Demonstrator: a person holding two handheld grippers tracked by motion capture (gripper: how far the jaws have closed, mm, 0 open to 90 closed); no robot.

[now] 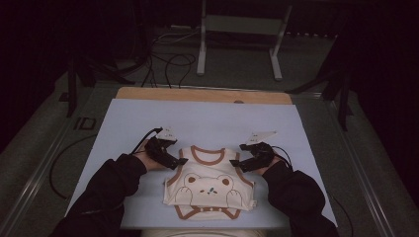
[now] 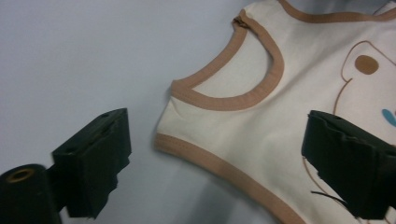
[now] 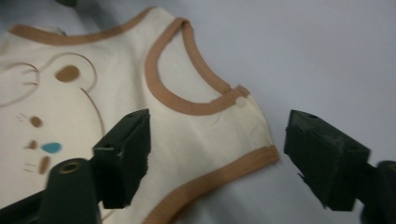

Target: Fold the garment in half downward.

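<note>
- A small cream sleeveless cotton vest with brown trim and a bear drawing lies flat on the pale blue sheet that covers the desk, near the front edge, with its neckline pointing away from the person
- The lower part of the vest is folded up, so a brown-trimmed hem with a row of snaps shows below the fold
- The left gripper sits at the vest's left shoulder, with the person's dark sleeve behind it
- In the left gripper view its fingers stand wide apart: one is over the bare blue sheet just beside the armhole, the other over the cream cloth near the bear's outline; the shoulder strap and brown armhole edge lie between them, and the pads do not press on the cloth
- The right gripper sits at the vest's right shoulder
- In the right gripper view its fingers are likewise spread: one over the cream cloth beside the bear's face, the other over the blue sheet past the side edge; the strap with its small snap and the brown-edged corner lie between, ungripped
</note>
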